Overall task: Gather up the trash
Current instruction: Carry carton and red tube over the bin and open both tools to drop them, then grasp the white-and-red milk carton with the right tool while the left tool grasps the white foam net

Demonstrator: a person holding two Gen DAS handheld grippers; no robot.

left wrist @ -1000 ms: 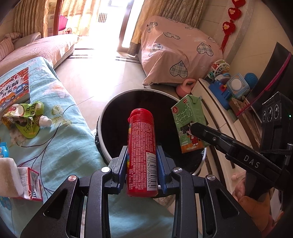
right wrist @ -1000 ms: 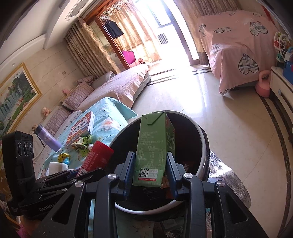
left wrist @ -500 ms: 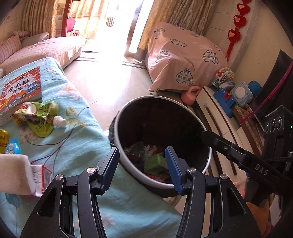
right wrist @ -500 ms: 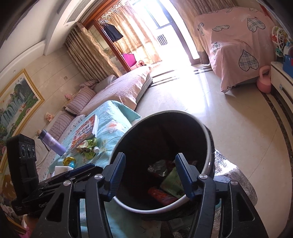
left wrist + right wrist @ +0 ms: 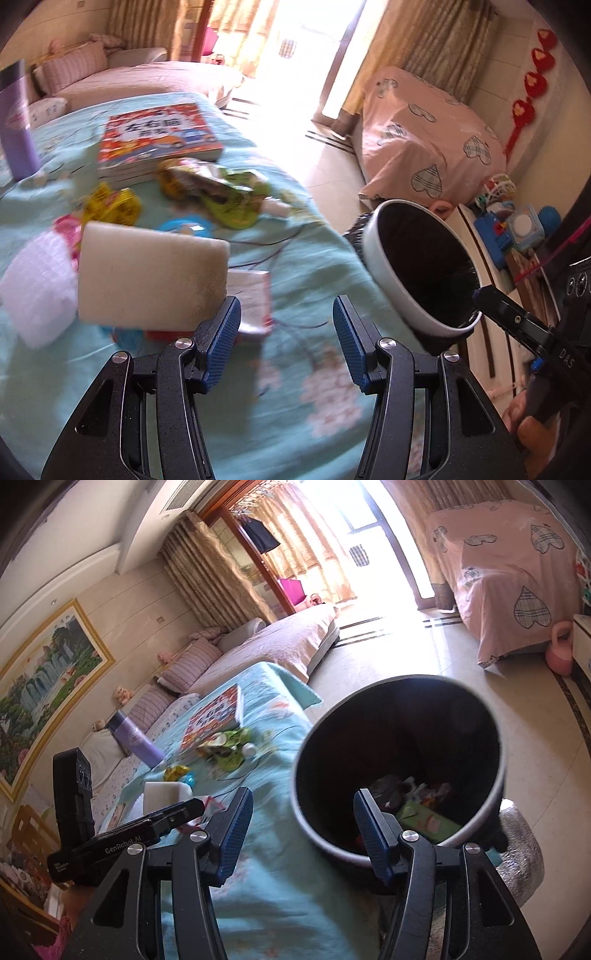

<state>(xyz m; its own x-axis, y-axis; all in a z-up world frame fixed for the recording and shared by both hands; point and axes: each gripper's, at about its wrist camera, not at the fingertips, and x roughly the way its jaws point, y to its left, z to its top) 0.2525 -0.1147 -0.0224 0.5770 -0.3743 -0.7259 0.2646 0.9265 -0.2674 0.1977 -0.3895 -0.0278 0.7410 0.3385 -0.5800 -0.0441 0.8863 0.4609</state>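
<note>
My left gripper (image 5: 284,343) is open and empty over the turquoise table cloth (image 5: 295,266). Ahead of it lie a white foam block (image 5: 151,280), a small red-and-white carton (image 5: 251,299), a green and yellow wrapper pile (image 5: 218,192), a yellow wrapper (image 5: 110,206) and a blue lid (image 5: 184,229). The black trash bin (image 5: 417,266) stands to its right. My right gripper (image 5: 301,830) is open and empty at the bin's (image 5: 399,760) near left rim. A green carton (image 5: 428,818) and other trash lie inside the bin.
A stack of picture books (image 5: 155,136) and a purple bottle (image 5: 14,125) stand on the table. The right gripper's body (image 5: 524,332) shows beside the bin. A pink covered seat (image 5: 509,576), a sofa (image 5: 280,642) and a toy shelf (image 5: 509,229) surround the floor.
Both grippers opened and dropped the red can and the green carton into the bin. My left gripper then swung left over the table. My right gripper drew back to the bin's rim.
</note>
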